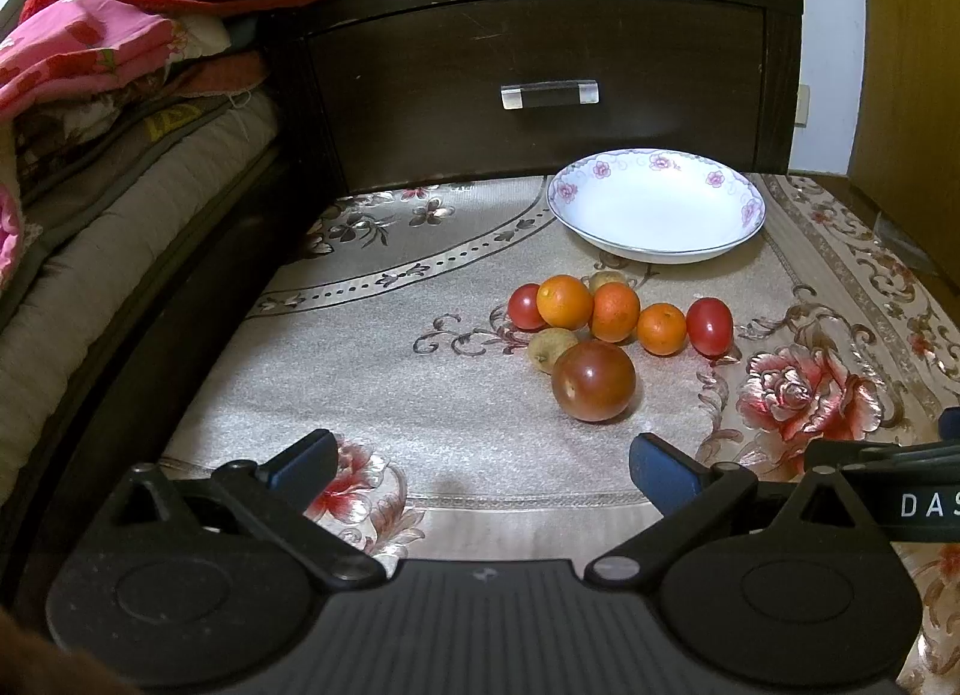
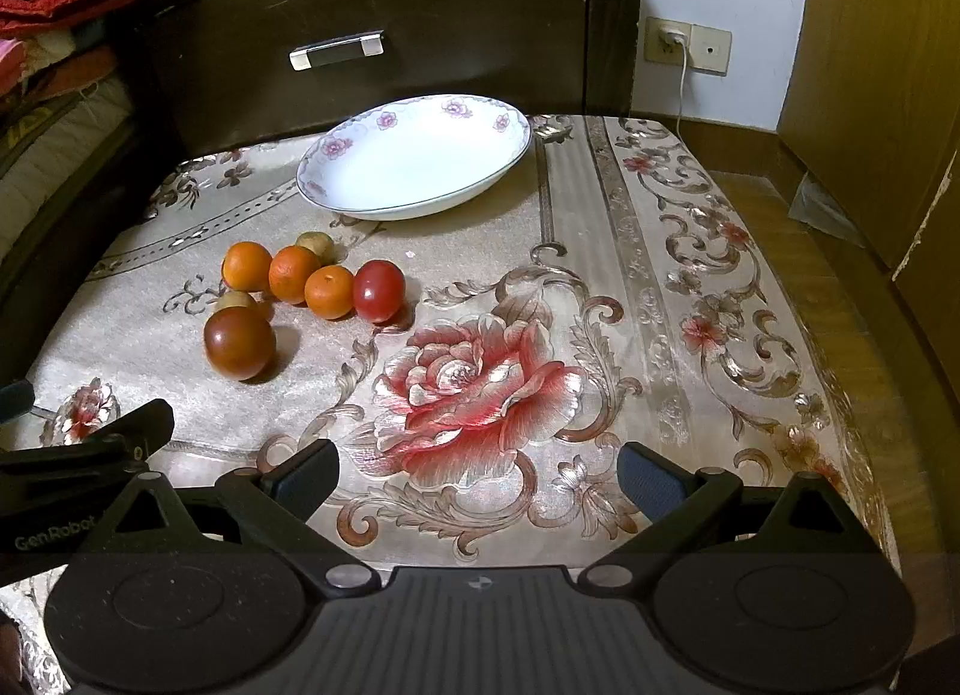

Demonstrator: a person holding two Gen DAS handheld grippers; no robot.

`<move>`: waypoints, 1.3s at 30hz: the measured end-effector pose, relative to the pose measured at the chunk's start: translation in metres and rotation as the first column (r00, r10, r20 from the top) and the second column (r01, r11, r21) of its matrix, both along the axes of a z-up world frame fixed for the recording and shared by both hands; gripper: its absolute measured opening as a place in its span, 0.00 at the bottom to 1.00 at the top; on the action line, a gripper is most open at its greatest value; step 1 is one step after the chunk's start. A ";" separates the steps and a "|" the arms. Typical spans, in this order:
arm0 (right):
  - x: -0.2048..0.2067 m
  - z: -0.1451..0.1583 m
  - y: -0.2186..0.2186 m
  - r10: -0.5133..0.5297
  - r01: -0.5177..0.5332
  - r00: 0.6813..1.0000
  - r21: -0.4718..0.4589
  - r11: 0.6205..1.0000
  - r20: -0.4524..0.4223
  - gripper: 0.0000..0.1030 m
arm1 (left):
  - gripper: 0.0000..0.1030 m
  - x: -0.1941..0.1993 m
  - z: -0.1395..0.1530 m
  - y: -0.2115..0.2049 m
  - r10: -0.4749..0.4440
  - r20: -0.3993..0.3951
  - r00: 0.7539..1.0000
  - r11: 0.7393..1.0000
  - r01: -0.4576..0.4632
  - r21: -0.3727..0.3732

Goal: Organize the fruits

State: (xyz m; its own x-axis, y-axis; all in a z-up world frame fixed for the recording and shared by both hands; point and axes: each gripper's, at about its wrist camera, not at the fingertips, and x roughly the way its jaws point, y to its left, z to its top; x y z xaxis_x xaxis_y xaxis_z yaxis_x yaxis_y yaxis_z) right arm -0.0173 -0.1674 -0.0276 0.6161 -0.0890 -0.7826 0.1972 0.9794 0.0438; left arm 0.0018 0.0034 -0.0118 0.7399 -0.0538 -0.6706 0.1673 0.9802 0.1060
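On the floral tablecloth (image 2: 480,371) by a dark drawer (image 2: 360,5), both tools (image 1: 480,470) (image 2: 477,476) gape empty.

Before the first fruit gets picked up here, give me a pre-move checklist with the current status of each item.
1. Left gripper open and holding nothing: ok.
2. Right gripper open and holding nothing: ok.
3. Bowl upright with nothing in it: ok.
4. Fruits all on the tablecloth, none in the bowl: ok.
5. Large dark tomato nearest the left gripper, unobstructed from the front: ok.
6. Whether clustered oranges will roll if a neighbour is lifted: cannot tell.
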 end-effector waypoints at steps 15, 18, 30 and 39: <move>0.011 0.005 -0.002 0.024 -0.023 0.999 -0.025 0.999 0.021 0.91 | 1.00 0.007 0.003 0.000 -0.024 0.016 1.000 0.999 0.025 -0.026; 0.014 0.004 -0.002 0.017 -0.016 1.000 -0.013 1.000 0.019 0.91 | 1.00 0.010 0.001 0.000 -0.023 0.008 1.000 0.999 0.023 -0.033; 0.018 0.004 -0.001 0.036 -0.036 0.999 -0.019 0.999 0.017 0.91 | 1.00 0.016 -0.002 -0.001 -0.037 0.011 0.999 0.999 0.037 -0.002; 0.040 0.010 -0.003 0.168 -0.166 0.985 -0.043 0.985 0.045 0.91 | 1.00 0.031 0.003 -0.003 -0.146 0.048 0.988 0.988 0.143 0.066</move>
